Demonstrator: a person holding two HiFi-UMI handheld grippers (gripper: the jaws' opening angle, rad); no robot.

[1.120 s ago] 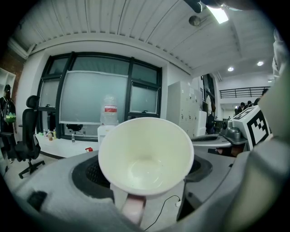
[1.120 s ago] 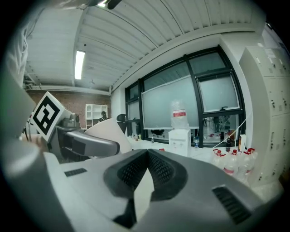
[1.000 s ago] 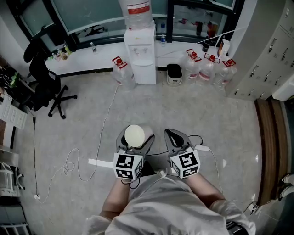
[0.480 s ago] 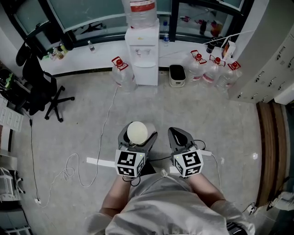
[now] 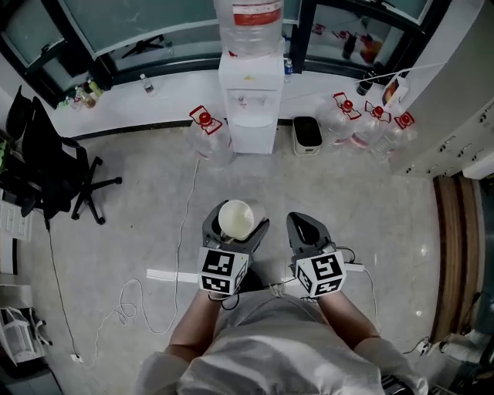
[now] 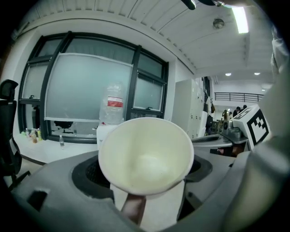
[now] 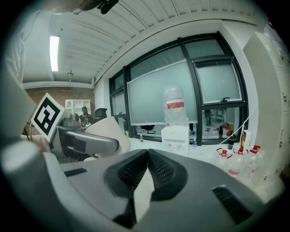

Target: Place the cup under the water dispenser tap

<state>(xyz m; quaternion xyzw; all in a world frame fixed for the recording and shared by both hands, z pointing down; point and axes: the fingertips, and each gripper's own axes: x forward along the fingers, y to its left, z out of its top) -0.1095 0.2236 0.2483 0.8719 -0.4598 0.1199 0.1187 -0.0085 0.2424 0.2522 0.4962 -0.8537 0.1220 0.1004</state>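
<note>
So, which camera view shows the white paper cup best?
The left gripper view: the white paper cup fills the centre, its open mouth facing the camera, empty inside. The head view shows it small, from above, in the left gripper. The right gripper view shows only its side.

- An office or similar workplace, seen from above over a pale polished floor.
- At 12 o'clock, a white water dispenser with its big bottle stands against a long white ledge beneath dark-framed frosted windows.
- Spare water jugs cluster at 1 o'clock.
- A black swivel chair stands at 10 o'clock.
- Grey lockers line the wall at 2 o'clock.
- A loose white cable trails at 8 o'clock.
</note>
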